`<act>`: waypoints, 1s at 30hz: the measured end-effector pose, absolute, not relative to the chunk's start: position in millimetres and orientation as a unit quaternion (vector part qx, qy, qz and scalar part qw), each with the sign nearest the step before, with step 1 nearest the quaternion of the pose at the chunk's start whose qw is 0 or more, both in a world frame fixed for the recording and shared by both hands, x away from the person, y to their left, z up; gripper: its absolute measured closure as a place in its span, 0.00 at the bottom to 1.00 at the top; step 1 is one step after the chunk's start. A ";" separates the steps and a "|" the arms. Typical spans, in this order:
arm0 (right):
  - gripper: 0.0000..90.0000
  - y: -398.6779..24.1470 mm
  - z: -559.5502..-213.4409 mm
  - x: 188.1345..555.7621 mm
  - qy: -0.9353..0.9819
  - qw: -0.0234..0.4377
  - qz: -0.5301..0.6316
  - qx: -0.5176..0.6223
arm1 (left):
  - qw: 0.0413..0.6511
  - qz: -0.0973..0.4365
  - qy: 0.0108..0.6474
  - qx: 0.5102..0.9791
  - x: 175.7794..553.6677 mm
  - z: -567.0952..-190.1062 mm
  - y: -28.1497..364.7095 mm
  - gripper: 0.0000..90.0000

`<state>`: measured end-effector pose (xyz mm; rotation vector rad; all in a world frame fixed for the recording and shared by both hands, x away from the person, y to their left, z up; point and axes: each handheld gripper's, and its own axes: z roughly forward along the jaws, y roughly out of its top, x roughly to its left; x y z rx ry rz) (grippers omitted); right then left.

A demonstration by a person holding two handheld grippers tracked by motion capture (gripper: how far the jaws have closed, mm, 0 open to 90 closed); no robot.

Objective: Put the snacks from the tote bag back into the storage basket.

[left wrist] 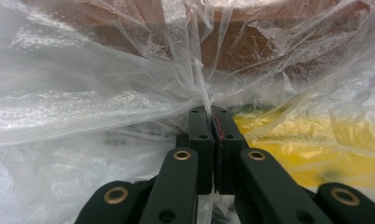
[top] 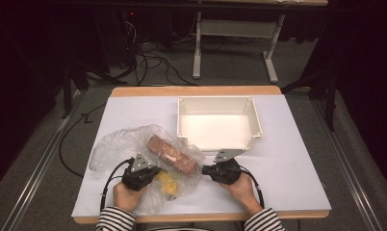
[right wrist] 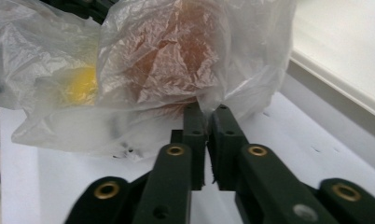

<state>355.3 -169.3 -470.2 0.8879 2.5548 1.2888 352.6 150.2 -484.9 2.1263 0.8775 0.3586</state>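
A: Where the left gripper (left wrist: 212, 114) bites, its jaws are pressed flat together with a thin fold of the clear plastic bag (left wrist: 106, 88) pinched between them.

B: And the right gripper (right wrist: 206, 112)?

A: Its jaws are drawn in narrow at the bag's skirt. The film seems to run down into the slit between them, though I cannot tell for sure that it is caught.

B: Where does the bag lie?

A: On the white table (top: 288, 159), in the near left part, with its crumpled film spreading toward the left edge. The left gripper (top: 144, 173) is at the bag's near side and the right gripper (top: 219, 169) at its right end, both close to the near edge.

B: What is inside the bag?

A: A brown block (top: 170, 153), lying slantwise, and a yellow lump (top: 166, 182) just nearer the person, beside the left gripper. Both show through the film in the gripper views too: the brown block (right wrist: 171, 56) and the yellow lump (right wrist: 80, 81).

B: Any other container?

A: A white tray (top: 219, 102) sits just beyond the right gripper, around the middle of the table, its near left corner close to the bag. I see nothing in it.

B: Room to move?

A: Bare table runs along the right edge and the far left corner.
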 end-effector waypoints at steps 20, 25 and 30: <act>1.00 -205.6 -463.1 341.9 0.849 0.099 0.423 0.301 | 0.411 0.232 0.309 0.826 327.3 -417.9 142.0 0.57; 1.00 -207.2 -463.0 339.7 0.853 0.102 0.417 0.295 | 0.402 0.252 0.329 0.816 337.1 -405.5 147.7 0.51; 1.00 -210.4 -464.6 338.2 0.854 0.101 0.415 0.296 | 0.390 0.277 0.355 0.803 357.9 -403.0 149.7 0.48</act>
